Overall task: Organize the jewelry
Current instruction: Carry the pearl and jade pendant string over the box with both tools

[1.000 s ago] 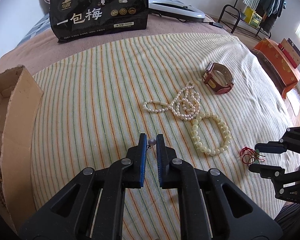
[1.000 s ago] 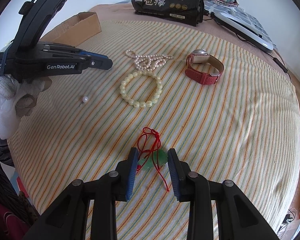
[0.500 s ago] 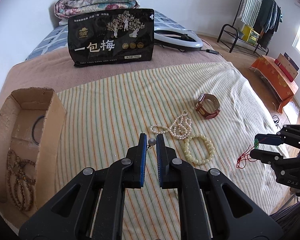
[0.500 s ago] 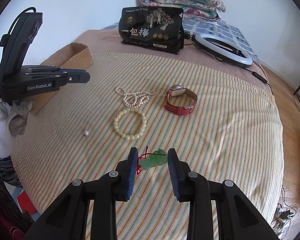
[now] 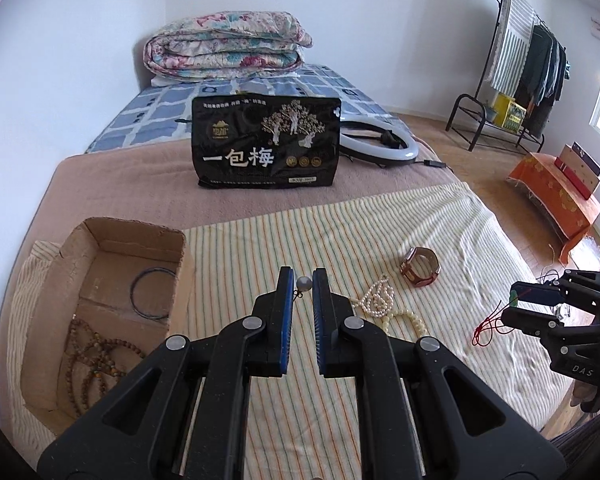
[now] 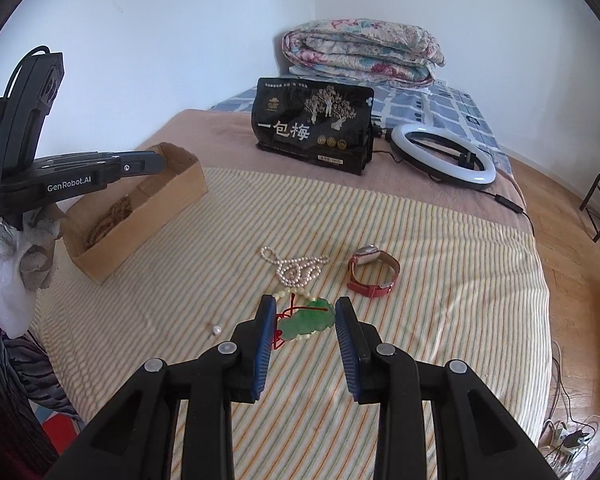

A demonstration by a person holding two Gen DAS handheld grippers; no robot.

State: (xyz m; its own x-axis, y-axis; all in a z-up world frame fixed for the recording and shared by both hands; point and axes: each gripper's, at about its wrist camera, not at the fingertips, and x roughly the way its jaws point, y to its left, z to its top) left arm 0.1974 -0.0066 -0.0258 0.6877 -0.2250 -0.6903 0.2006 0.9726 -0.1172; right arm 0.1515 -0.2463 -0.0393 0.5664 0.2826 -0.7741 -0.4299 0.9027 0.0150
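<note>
My left gripper (image 5: pixel 303 280) is shut on a small pearl earring (image 5: pixel 304 284), raised above the striped cloth (image 5: pixel 260 240) just right of the cardboard box (image 5: pixel 100 232). The box holds a wooden bead strand (image 5: pixel 96 352) and a dark bangle (image 5: pixel 152 292). My right gripper (image 6: pixel 305 312) is shut on a green jade pendant (image 6: pixel 308 320) with a red cord and hangs clear of the bed. On the cloth lie a pearl necklace (image 6: pixel 296 268), a cream bead bracelet (image 5: pixel 408 320), a red-strap watch (image 6: pixel 374 272) and a second pearl earring (image 6: pixel 216 330).
A black snack bag (image 5: pixel 266 148) stands at the back of the bed, with a ring light (image 6: pixel 444 156) and a folded quilt (image 5: pixel 224 46) behind it. A clothes rack (image 5: pixel 516 80) and an orange-covered stand (image 5: pixel 556 196) are on the floor to the right.
Both grippers have risen from the cloth, the left with the pearl earring, the right with the jade pendant. The left view has tilted up and the box has come into sight.
</note>
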